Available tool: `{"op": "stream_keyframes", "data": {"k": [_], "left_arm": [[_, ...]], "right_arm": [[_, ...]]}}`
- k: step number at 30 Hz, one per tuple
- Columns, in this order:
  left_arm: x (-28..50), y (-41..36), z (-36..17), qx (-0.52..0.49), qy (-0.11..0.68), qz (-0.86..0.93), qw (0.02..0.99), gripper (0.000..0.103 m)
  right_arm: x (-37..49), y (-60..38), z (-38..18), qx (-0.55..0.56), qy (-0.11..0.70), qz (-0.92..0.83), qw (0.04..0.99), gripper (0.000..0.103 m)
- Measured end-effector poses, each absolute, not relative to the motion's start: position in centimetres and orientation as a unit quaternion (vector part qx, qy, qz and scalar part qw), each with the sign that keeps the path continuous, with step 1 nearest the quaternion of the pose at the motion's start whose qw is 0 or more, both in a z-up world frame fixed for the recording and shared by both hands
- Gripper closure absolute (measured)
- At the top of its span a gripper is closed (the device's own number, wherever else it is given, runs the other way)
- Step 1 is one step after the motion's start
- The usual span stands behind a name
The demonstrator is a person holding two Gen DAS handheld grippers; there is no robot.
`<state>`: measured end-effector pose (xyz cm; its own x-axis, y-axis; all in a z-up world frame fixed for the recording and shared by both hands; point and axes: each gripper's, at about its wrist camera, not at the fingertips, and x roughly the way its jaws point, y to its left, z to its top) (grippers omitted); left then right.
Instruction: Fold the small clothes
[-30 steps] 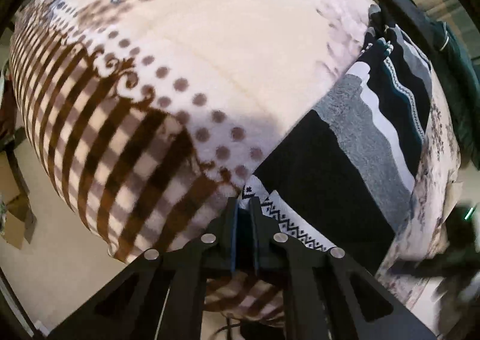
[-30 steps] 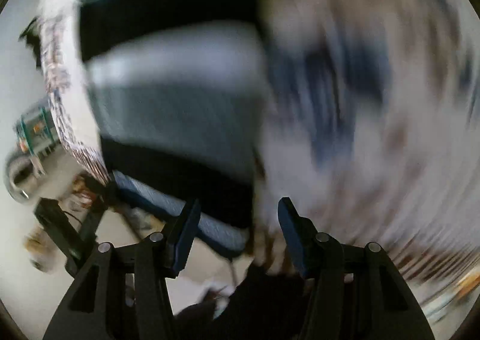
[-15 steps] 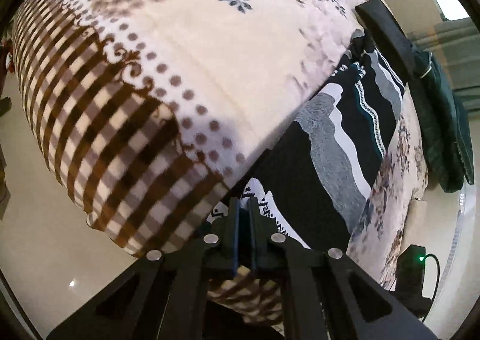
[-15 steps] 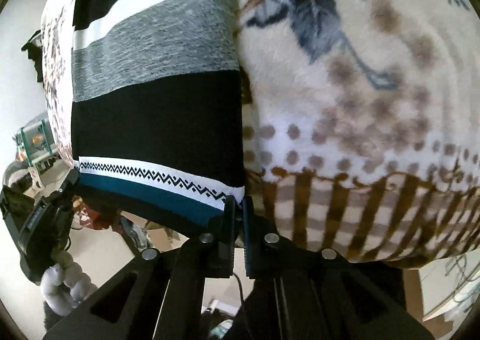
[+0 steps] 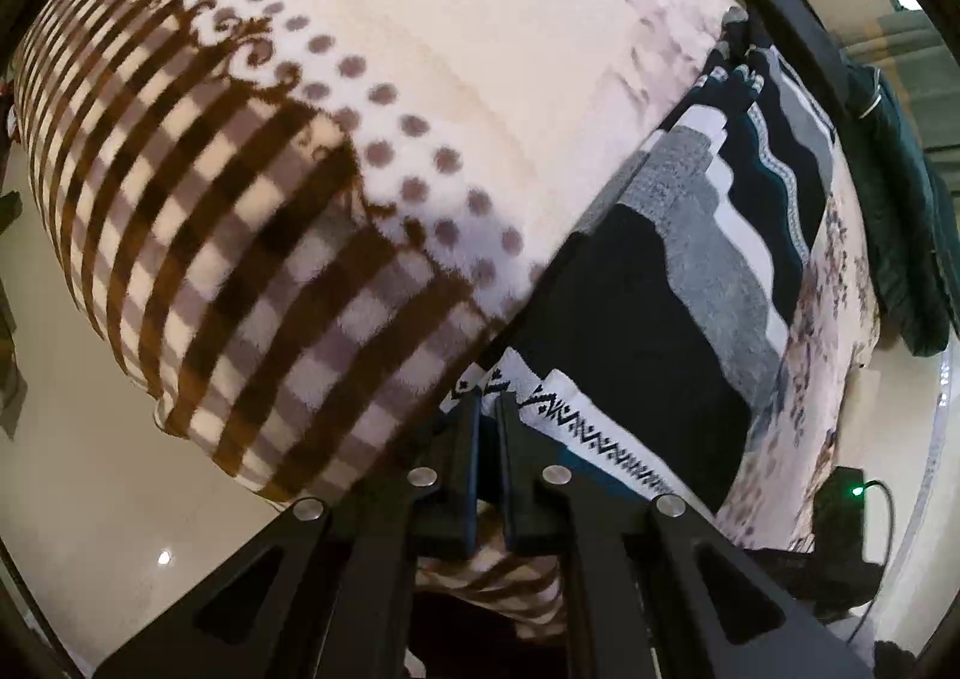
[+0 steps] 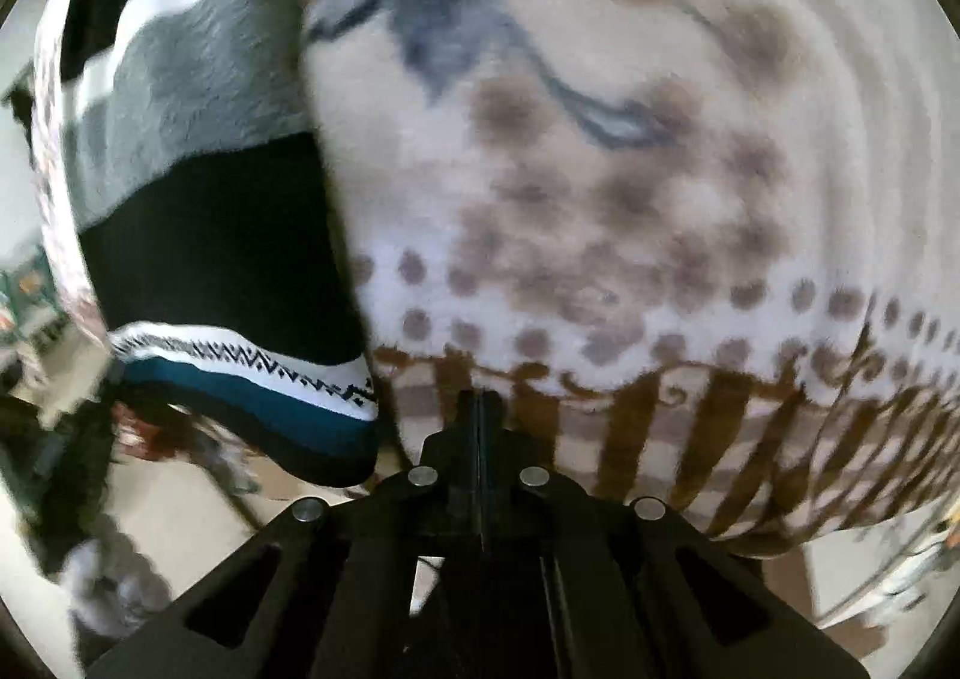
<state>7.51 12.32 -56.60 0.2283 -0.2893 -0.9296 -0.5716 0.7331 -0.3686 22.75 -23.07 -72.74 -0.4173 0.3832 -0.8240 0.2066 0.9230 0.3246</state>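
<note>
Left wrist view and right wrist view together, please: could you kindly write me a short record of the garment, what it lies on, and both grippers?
garment: striped knit garment with black, grey, white and teal bands and a zigzag hem
surface: fleece blanket with flowers, dots and brown checks
left gripper: shut on the zigzag hem at one near corner
right gripper: shut, over the checked border; the other hem corner is just to its left and no cloth shows between its jaws
also in view: dark green cloth beyond the garment
</note>
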Motion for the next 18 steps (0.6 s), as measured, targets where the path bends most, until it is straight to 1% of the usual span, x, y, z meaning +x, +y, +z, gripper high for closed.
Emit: {"op": "stream_keyframes", "data": {"k": [3, 4, 5, 6, 7, 8, 10, 11, 12, 13, 18], "left_arm": [[7.6, 12.4, -56.8, -0.350, 0.614, 0.101, 0.700, 0.099], [7.7, 12.5, -56.9, -0.350, 0.615, 0.101, 0.699, 0.099], [7.8, 12.5, -56.8, -0.349, 0.616, 0.101, 0.699, 0.099], [7.8, 12.5, -56.8, -0.348, 0.618, 0.100, 0.698, 0.099], [7.9, 12.5, -56.8, -0.347, 0.618, 0.099, 0.698, 0.099], [7.8, 12.5, -56.7, -0.347, 0.619, 0.099, 0.698, 0.099], [7.8, 12.5, -56.6, -0.347, 0.620, 0.097, 0.697, 0.099], [7.8, 12.5, -56.4, -0.348, 0.619, 0.098, 0.697, 0.099], [7.8, 12.5, -56.4, -0.351, 0.619, 0.097, 0.696, 0.099], [7.8, 12.5, -56.2, -0.353, 0.619, 0.096, 0.695, 0.099], [7.4, 11.9, -56.8, -0.358, 0.630, 0.083, 0.684, 0.099]], "right_arm": [[23.6, -24.5, -72.1, 0.220, 0.830, 0.097, 0.503, 0.101], [24.0, -24.7, -71.6, 0.239, 0.823, 0.109, 0.503, 0.096], [24.4, -24.5, -71.1, 0.254, 0.815, 0.126, 0.505, 0.079], [24.5, -24.2, -70.8, 0.260, 0.812, 0.138, 0.505, 0.068], [24.5, -23.6, -70.8, 0.259, 0.810, 0.151, 0.503, 0.049], [24.5, -23.0, -70.8, 0.255, 0.813, 0.158, 0.499, 0.040], [23.7, -21.6, -72.0, 0.242, 0.827, 0.164, 0.480, 0.040], [23.2, -21.1, -72.7, 0.249, 0.829, 0.166, 0.473, 0.044], [22.9, -21.1, -72.9, 0.240, 0.828, 0.157, 0.481, 0.061], [22.4, -21.3, -73.0, 0.233, 0.828, 0.146, 0.488, 0.093], [22.0, -22.2, -71.2, 0.196, 0.816, 0.124, 0.529, 0.094]]}}
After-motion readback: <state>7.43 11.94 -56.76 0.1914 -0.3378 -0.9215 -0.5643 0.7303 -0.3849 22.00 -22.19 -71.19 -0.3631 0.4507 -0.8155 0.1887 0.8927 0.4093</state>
